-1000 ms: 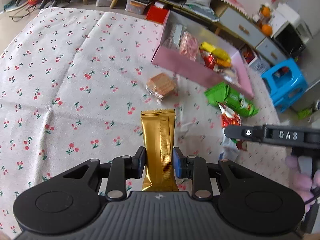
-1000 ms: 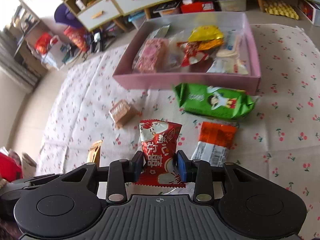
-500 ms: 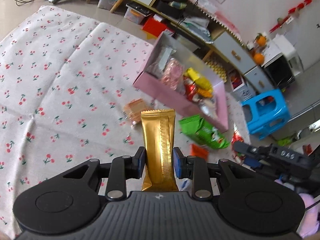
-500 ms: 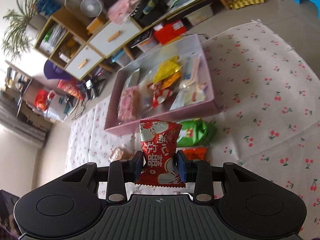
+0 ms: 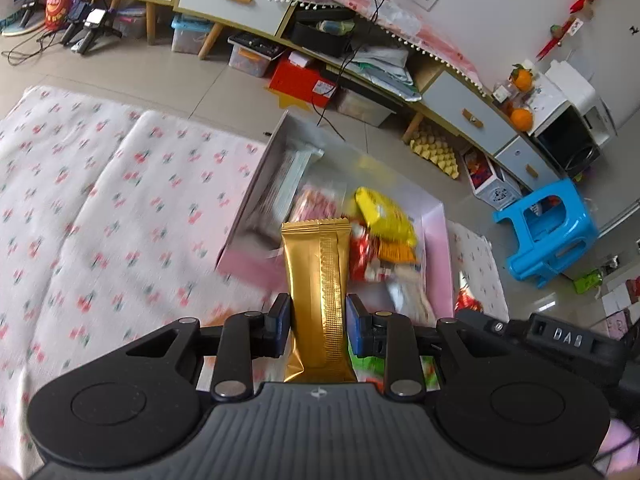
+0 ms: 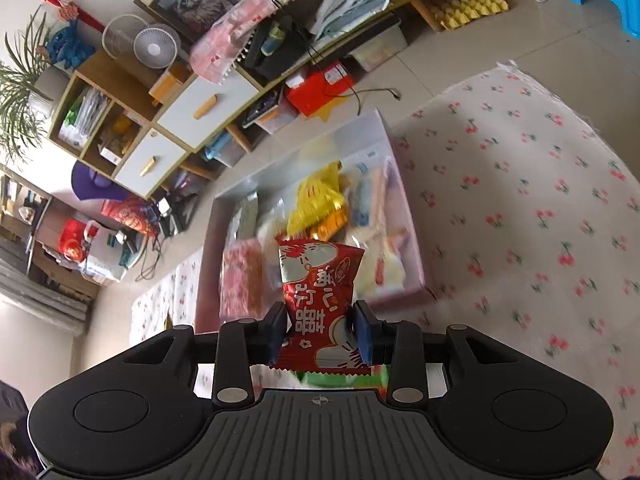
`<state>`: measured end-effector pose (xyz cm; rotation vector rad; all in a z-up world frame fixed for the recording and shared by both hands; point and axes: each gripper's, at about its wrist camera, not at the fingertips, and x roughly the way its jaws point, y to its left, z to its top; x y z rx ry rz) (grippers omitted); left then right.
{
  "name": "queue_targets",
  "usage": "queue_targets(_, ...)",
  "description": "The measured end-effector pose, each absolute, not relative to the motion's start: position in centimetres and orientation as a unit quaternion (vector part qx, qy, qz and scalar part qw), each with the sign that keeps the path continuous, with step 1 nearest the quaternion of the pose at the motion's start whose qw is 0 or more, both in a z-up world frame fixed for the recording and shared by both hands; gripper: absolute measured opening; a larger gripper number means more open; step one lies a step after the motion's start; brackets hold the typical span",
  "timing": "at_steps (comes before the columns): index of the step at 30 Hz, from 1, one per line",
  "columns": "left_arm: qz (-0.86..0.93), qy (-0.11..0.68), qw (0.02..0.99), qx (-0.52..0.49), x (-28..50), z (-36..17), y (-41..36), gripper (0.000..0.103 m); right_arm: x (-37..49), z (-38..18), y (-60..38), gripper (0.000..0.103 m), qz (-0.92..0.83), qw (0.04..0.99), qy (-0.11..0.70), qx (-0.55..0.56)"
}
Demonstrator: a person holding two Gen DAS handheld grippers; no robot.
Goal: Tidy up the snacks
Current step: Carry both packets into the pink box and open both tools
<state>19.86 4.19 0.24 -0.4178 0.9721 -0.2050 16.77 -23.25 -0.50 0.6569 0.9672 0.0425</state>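
Left wrist view: your left gripper (image 5: 316, 330) has its jaws clamped on the gold bar (image 5: 318, 300), which stands upright between them, its top over the near wall of the pink box (image 5: 438, 240). Your right gripper (image 6: 320, 332) pinches the red packet (image 6: 320, 292) the same way, just short of that box. You're mid-carry; next, I'd say, get both over the box and release.

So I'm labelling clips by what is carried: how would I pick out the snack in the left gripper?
Find the pink box on the cherry-print cloth. In front of it, the left gripper is shut on a gold packet, held upright. It is long, plain metallic gold with a ribbed seam, unlike the printed packets in the box.
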Motion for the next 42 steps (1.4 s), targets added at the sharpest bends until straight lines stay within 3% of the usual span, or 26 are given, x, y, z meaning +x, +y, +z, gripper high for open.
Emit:
queue_targets(13,-0.095,0.433,0.881,-0.165,27.0,-0.9,1.3,0.026,21.5,-4.8,-23.9,0.034,0.051,0.819,0.449,0.353)
queue_targets(27,-0.093,0.432,0.877,-0.186,29.4,-2.3,0.0,0.027,22.2,-5.7,-24.1,0.036,0.073,0.812,0.453,0.362)
queue_targets(28,-0.089,0.431,0.878,-0.188,29.3,-2.4,0.0,0.030,22.2,-5.6,-24.1,0.039,0.075,0.812,0.451,0.363)
queue_targets(30,-0.074,0.427,0.881,-0.192,29.1,-2.3,0.1,0.050,22.1,-5.5,-24.2,0.039,0.076,0.813,0.448,0.363)
queue_targets(31,-0.072,0.428,0.879,-0.196,29.0,-2.4,0.3,0.052,22.1,-5.4,-24.2,0.041,0.074,0.812,0.449,0.365)
queue_targets(33,-0.071,0.432,0.876,-0.204,28.9,-2.4,0.6,0.053,22.0,-5.2,-24.4,0.048,0.070,0.811,0.446,0.371)
queue_targets(42,-0.069,0.433,0.877,-0.196,28.0,-1.5,0.7,0.059,21.5,-4.1,-24.5,0.049,0.065,0.817,0.445,0.360)
